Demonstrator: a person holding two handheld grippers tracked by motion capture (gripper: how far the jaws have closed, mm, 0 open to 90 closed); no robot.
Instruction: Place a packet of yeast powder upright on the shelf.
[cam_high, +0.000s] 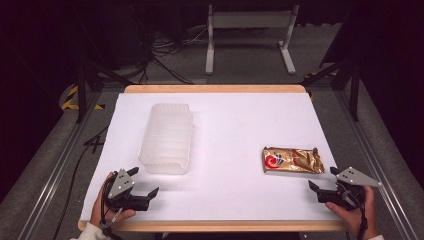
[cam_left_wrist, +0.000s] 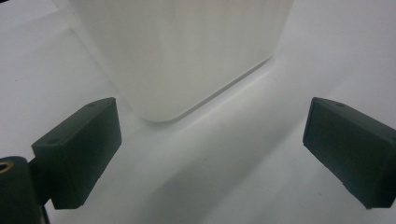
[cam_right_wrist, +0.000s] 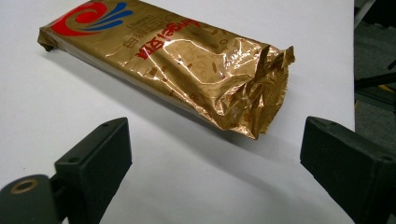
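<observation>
I have both grippers low at the near edge of the white-covered surface (cam_high: 235, 130), one at each corner. My left gripper (cam_high: 143, 182) sits at the near left with its jaws spread wide and nothing between them; it rests just short of the translucent white plastic container (cam_high: 166, 138), which lies on the left half of the surface with its long side running away from me. In the left gripper view a rounded near corner of that container (cam_left_wrist: 182, 51) fills the upper middle, apart from both jaws. My right gripper (cam_high: 324, 179) waits at the near right, jaws likewise released and empty. Just beyond it lies the gold foil snack packet (cam_high: 293, 160), flat on the surface, its red and blue swirl logo toward the middle of the table. In the right gripper view the packet (cam_right_wrist: 173, 56) stretches diagonally, its crimped, crumpled end nearest the jaws but not touching them. The container and the packet are well apart.
</observation>
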